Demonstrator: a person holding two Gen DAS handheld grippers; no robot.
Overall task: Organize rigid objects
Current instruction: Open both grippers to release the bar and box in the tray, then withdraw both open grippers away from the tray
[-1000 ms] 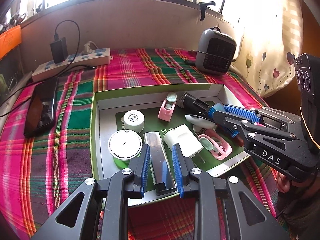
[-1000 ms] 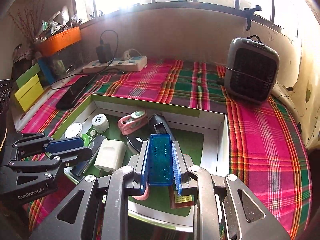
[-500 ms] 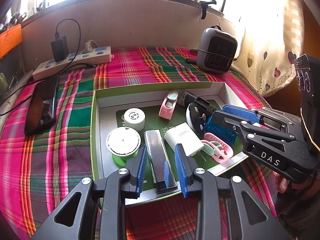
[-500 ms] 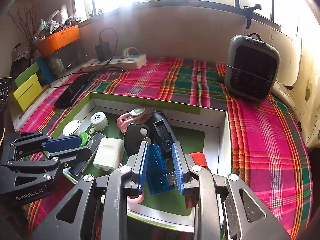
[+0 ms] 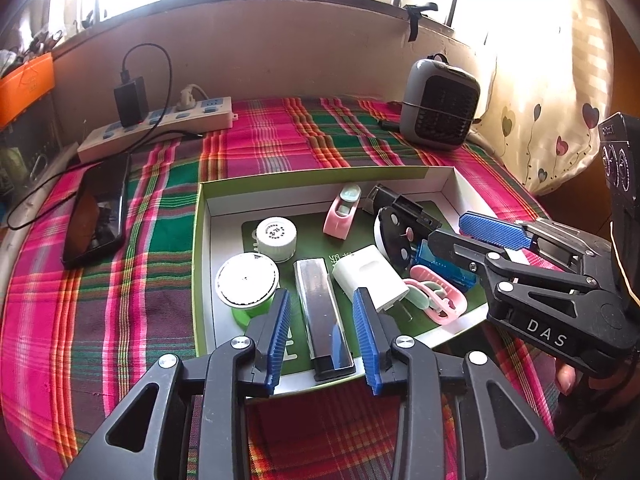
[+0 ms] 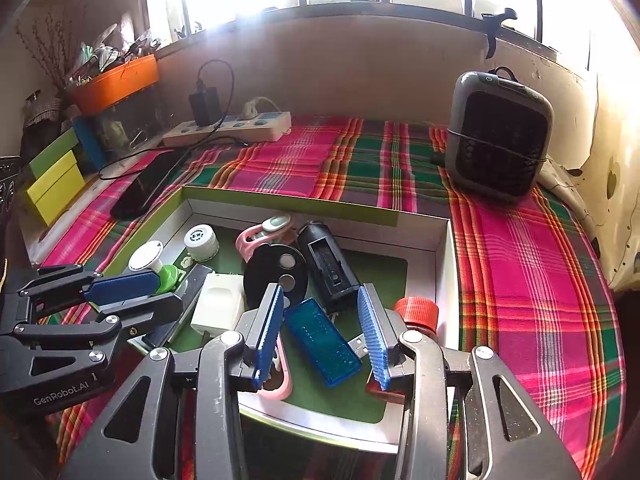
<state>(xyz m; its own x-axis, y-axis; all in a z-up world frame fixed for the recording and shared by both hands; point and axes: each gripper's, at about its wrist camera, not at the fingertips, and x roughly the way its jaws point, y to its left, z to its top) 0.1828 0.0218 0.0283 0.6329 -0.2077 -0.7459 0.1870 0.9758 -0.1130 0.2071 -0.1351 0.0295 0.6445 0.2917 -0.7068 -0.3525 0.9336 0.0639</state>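
Both grippers are releasing into the green-rimmed box [image 5: 198, 240]. The left gripper [image 5: 322, 332] has just been opening around the silver lighter [image 5: 322, 312]; the right gripper [image 6: 324, 334] has just been opening around the blue USB stick [image 6: 320, 342] — both items lying free inside. Next, likely, comes withdrawing clear.

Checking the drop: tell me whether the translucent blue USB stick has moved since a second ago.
Yes. The translucent blue USB stick stood upright in the right gripper; its jaws have just been opening, and it now lies tilted on the green-walled tray floor, untouched.
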